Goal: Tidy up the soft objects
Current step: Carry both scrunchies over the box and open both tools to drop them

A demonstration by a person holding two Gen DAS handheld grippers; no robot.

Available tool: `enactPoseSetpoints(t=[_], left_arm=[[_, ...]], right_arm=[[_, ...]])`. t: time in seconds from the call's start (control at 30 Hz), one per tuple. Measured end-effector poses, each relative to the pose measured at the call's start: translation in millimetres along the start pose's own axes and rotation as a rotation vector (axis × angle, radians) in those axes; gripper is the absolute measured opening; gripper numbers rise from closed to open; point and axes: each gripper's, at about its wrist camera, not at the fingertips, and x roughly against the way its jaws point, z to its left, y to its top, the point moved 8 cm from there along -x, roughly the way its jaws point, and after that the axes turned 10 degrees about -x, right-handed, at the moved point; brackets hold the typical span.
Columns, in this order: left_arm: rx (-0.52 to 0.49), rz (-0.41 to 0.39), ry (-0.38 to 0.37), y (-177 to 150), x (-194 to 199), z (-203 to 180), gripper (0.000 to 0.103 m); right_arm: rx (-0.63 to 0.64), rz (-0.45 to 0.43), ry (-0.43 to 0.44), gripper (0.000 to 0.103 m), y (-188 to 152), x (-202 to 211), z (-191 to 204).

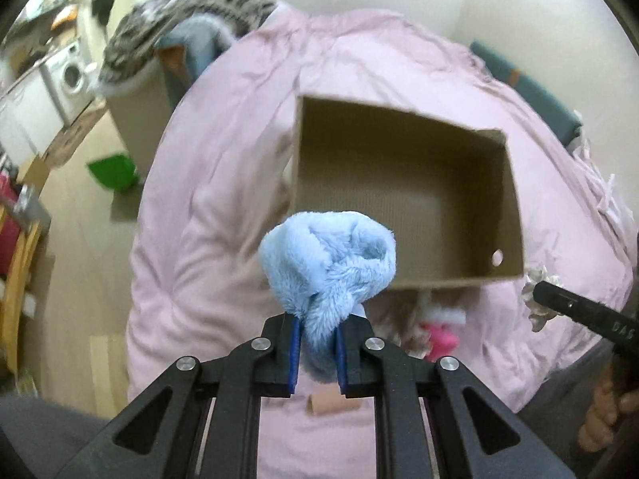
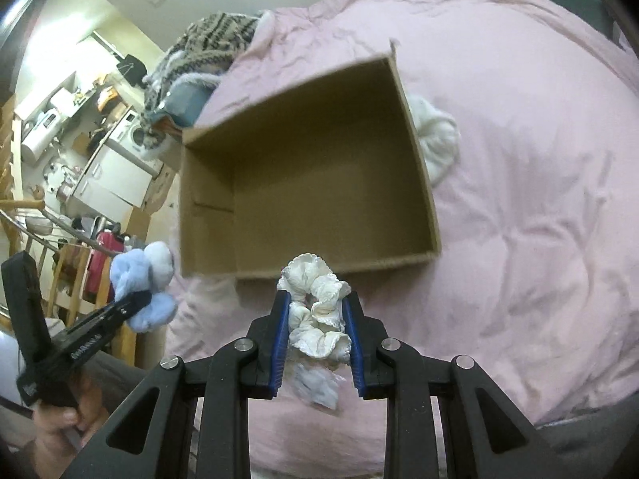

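My left gripper (image 1: 317, 329) is shut on a fluffy light blue scrunchie (image 1: 329, 255) and holds it above the pink duvet (image 1: 223, 183), just before the near wall of an open cardboard box (image 1: 515, 207). The box looks empty inside. My right gripper (image 2: 317, 303) is shut on a white satin scrunchie (image 2: 317, 307), also held near the box's (image 2: 423, 175) front edge. The left gripper with the blue scrunchie (image 2: 145, 287) shows at the left of the right wrist view. The right gripper's finger (image 1: 579, 311) shows at the right of the left wrist view.
A fluffy white item (image 2: 437, 137) lies on the duvet (image 2: 519, 207) behind the box's right wall. A pink and white soft item (image 1: 441, 329) and a small cardboard tube (image 1: 333, 405) lie below the left gripper. A striped knit (image 1: 179, 20) covers a box off the bed's far left.
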Motion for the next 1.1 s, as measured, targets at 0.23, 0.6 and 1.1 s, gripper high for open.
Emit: enactPoseSetpoints(t=[0.23,0.6,1.1], left_arm=[[0.000,-0.030,-0.048,24.9,-14.0,0.1,0.013],[-0.050,-0.041,-0.030,55.3,-62.0,-15.9,0.013],[-0.009,0.020,-0.056,52.2,-90.7,-15.3,0.014]], right_arm=[[0.085,-0.099,-0.059,0.028,36.9,28.3,27.6],[0.137,-0.104,-0.048,0.028,66.6,-18.3,33.4],[0.078,-0.071,-0.107,0.028,65.3,-32.1,19.9]])
